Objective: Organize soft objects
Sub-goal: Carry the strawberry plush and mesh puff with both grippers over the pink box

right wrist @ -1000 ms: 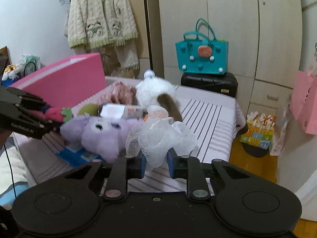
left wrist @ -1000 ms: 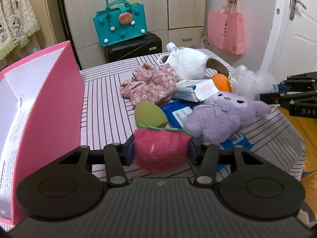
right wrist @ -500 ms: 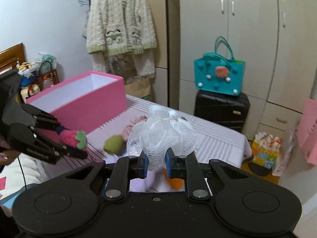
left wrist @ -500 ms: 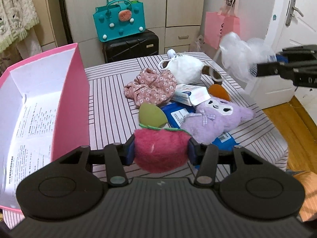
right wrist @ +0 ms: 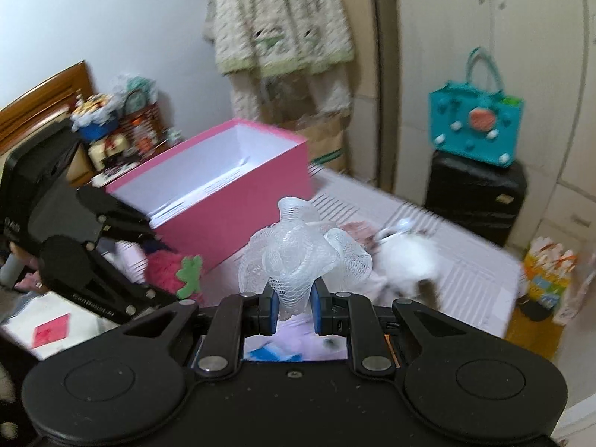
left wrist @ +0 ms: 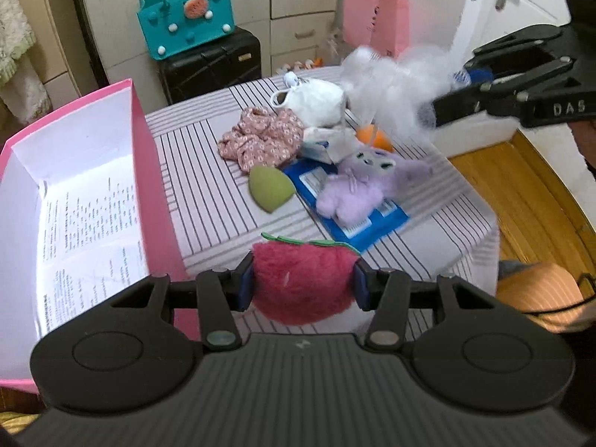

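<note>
Nearest in the left wrist view, the left tongs (left wrist: 301, 285) are clamped on a fuzzy pink strawberry plush (left wrist: 302, 283) with a green felt leaf, held above the near edge of the striped tabletop (left wrist: 208, 201). Just to their left stands the open pink box (left wrist: 141, 171), its white inside showing printed paper.

Farther out on the tabletop lies a green egg-shaped sponge (left wrist: 269, 188), then a purple plush toy (left wrist: 359, 186) resting on a blue packet (left wrist: 372, 223). Beyond these sit a floral pink scrunchie (left wrist: 260, 140), a white-and-blue tissue pack (left wrist: 324, 147), an orange ball (left wrist: 374, 139) and a white fluffy plush (left wrist: 316, 102).

In the right wrist view, the right tongs (right wrist: 292, 311) are closed narrowly on a white mesh bath pouf (right wrist: 298, 257), held in the air above the heap of soft things. From the left wrist view the pouf appears blurred at the upper right, over the far side of the tabletop.

Behind the tabletop, a teal bag (left wrist: 186, 18) sits on a black suitcase (left wrist: 210, 63), and a pink paper bag (left wrist: 376, 18) hangs by the door.
</note>
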`<state>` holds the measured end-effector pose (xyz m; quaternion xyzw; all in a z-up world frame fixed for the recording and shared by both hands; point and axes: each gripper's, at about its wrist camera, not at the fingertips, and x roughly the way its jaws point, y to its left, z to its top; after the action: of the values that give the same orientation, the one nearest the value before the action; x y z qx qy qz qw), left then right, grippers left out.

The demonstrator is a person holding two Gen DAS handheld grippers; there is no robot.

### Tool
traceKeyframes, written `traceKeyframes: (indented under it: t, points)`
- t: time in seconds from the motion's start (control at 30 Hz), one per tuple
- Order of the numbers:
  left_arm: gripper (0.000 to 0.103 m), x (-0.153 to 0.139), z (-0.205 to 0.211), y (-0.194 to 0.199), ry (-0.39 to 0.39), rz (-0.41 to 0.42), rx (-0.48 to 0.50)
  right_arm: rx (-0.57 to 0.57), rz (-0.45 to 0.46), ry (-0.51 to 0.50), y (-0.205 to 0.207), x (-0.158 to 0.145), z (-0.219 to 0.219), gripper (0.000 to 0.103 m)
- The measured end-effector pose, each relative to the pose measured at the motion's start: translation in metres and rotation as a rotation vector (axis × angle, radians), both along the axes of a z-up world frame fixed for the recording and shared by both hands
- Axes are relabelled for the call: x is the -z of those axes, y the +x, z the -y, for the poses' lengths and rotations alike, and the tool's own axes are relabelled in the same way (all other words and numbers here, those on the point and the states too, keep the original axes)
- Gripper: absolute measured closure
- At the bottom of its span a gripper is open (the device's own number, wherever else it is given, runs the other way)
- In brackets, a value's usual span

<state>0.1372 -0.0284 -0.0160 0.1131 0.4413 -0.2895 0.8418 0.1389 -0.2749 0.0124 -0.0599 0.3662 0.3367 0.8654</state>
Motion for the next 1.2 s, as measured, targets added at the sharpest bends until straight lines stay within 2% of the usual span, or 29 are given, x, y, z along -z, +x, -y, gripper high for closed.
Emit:
traceKeyframes:
  t: [0.2,0.37,0.53,0.7,0.83,1.2]
  points:
    - [0.054,-0.015,-0.023,-0.017,0.003,-0.055,0.001,-0.102,-0.122,0.009,-0.014,0.000,-0.033,0.083]
    - [0.054,-0.028,-0.049,-0.032,-0.012,-0.025,-0.035,-0.176,-0.210,0.016,-0.025,0.001,-0.065,0.083]
    - [0.054,-0.043,-0.076,-0.040,-0.036,0.030,-0.055,-0.204,-0.221,0.029,-0.030,-0.004,-0.091,0.083]
    - [0.054,-0.053,-0.104,-0.041,-0.083,0.117,-0.105,-0.230,-0.182,0.031,-0.024,-0.016,-0.113,0.083]
    - [0.054,-0.057,-0.127,-0.030,-0.128,0.142,-0.144,-0.239,-0.143,0.042,-0.010,-0.027,-0.127,0.083]
    - [0.054,-0.067,-0.161,0.052,-0.191,0.173,-0.272,-0.244,0.048,0.077,0.043,-0.055,-0.161,0.082]
